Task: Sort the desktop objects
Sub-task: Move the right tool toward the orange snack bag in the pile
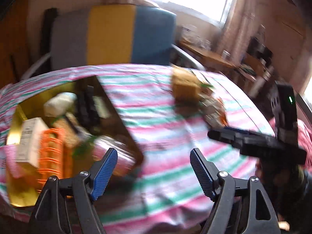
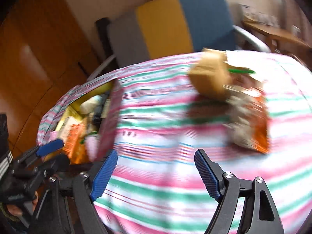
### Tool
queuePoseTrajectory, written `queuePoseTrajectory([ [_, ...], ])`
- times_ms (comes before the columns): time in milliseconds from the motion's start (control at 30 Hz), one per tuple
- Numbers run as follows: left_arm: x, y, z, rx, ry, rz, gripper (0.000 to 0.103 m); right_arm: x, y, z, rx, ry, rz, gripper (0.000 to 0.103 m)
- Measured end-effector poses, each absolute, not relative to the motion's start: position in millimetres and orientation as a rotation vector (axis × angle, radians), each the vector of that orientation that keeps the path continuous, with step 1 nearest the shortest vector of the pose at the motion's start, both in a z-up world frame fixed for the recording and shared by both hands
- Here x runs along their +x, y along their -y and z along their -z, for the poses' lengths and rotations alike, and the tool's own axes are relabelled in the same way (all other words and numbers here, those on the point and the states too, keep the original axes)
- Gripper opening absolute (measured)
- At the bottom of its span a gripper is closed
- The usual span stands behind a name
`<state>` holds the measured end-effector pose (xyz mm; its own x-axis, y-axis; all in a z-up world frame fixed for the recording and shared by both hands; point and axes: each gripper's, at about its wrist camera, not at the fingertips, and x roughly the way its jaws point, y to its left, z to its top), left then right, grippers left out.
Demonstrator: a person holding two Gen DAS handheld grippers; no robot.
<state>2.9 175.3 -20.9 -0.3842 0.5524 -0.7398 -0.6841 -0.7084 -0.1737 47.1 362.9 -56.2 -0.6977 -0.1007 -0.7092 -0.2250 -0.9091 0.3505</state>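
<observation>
Both views are motion-blurred. A yellow box (image 1: 17,136) on the left of the striped tablecloth (image 1: 156,117) holds several items: a white carton (image 1: 29,140), an orange coil object (image 1: 50,152), a black object (image 1: 87,107). A brown box (image 1: 185,83) and an orange-edged packet (image 1: 214,109) lie at the far right. My left gripper (image 1: 154,167) is open and empty above the cloth, beside the yellow box. My right gripper (image 2: 156,173) is open and empty; the brown box (image 2: 210,78) and packet (image 2: 251,124) lie ahead of it.
A grey, yellow and blue chair (image 1: 113,37) stands behind the table. A wooden desk (image 1: 210,56) with clutter is at the back right. A wooden cabinet (image 2: 39,58) is at the left. The right gripper's body (image 1: 273,142) shows in the left wrist view.
</observation>
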Motion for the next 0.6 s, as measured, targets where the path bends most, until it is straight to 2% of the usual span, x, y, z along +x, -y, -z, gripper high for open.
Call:
queuePoseTrajectory([
  [267,41.2,-224.4,61.1,-1.133,-0.362,-1.947,0.079,124.6,-465.8,81.2,-1.051,-0.862,-2.483,0.085],
  [367,41.9,-223.3,66.3,-1.153,-0.375,-1.951,0.079,116.6,-485.5,81.5,-1.019,-0.917,-2.479,0.087],
  [433,39.2,-221.3,68.8,-1.169,-0.37,-1.956,0.079,100.8,-497.3,79.1,-1.002,-0.951,-2.496,0.093],
  [600,32.6,-217.4,80.4,-1.21,-0.355,-1.956,0.078,41.4,-521.2,75.9,-0.993,-0.98,-2.529,0.094],
])
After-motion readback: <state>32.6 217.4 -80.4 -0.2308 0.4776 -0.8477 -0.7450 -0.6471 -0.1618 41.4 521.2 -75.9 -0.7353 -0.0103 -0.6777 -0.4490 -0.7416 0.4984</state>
